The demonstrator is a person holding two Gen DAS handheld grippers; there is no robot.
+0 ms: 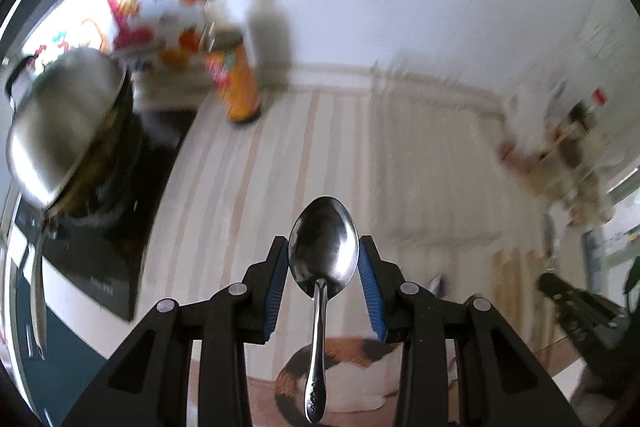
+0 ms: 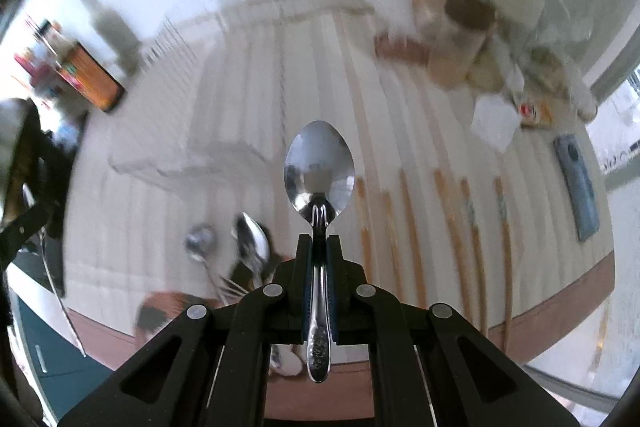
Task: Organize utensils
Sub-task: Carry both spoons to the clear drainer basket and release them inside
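In the left wrist view a steel spoon (image 1: 323, 251) stands bowl-up between the blue pads of my left gripper (image 1: 324, 259); the jaws stand apart at the width of the bowl, and the handle hangs down below them. In the right wrist view my right gripper (image 2: 319, 247) is shut on the handle of another steel spoon (image 2: 319, 169), bowl up and facing the camera. Below it on the striped cloth lie two more spoons (image 2: 252, 237) and several wooden chopsticks (image 2: 452, 227). A clear wire-like rack (image 2: 192, 147) sits at centre left.
A steel pot with lid (image 1: 64, 123) sits on a black cooktop at the left. An orange bottle (image 1: 236, 83) stands behind it. Jars and bottles (image 2: 464, 27) crowd the right back corner. A grey remote-like object (image 2: 576, 183) lies at the right. A calico cat (image 1: 352, 351) is below the counter.
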